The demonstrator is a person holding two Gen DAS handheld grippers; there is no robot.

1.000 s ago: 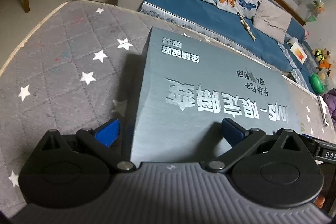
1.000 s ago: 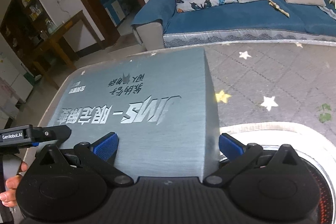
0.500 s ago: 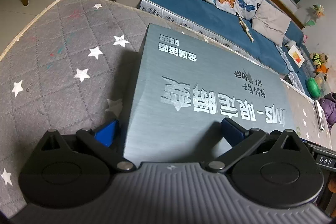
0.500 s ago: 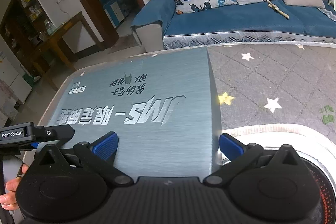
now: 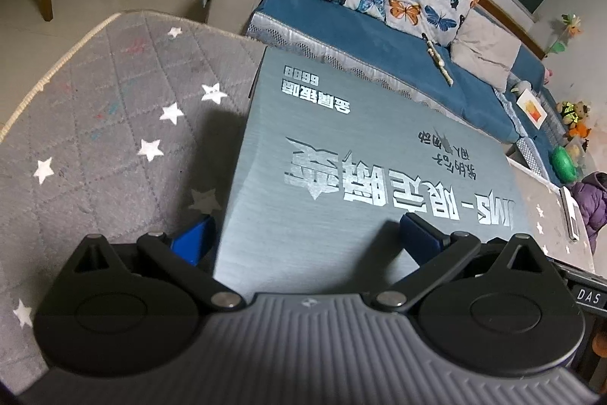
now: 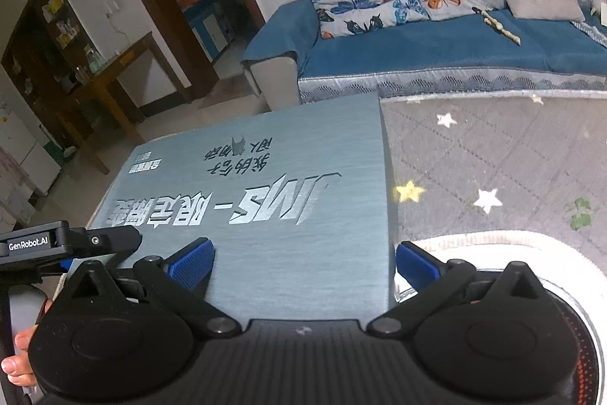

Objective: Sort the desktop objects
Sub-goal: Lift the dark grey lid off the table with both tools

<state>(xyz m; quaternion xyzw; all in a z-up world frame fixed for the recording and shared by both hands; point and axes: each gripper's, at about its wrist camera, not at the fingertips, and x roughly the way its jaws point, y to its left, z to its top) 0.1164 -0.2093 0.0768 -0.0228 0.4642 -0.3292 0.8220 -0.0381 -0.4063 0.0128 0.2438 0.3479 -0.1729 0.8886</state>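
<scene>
A large flat grey box [image 5: 341, 177] with silver lettering lies over the grey star-patterned table mat [image 5: 114, 124]. My left gripper [image 5: 307, 238] straddles the box's near left corner, one blue pad below the left edge, the other on the lid. My right gripper [image 6: 303, 260] straddles the near right corner of the box [image 6: 273, 192], one pad on the lid, the other past its right edge. Both grip the box's edge. The left gripper's body [image 6: 68, 245] shows in the right wrist view.
A blue sofa [image 5: 379, 48] with butterfly cushions stands beyond the table. A white round object [image 6: 512, 264] with a dark disc sits at the right gripper's side. A wooden side table [image 6: 114, 71] stands far left. Toys [image 5: 569, 139] lie far right.
The box and both grippers have shifted slightly together; the box's far edge sits a little higher over the mat. The grip has not changed.
</scene>
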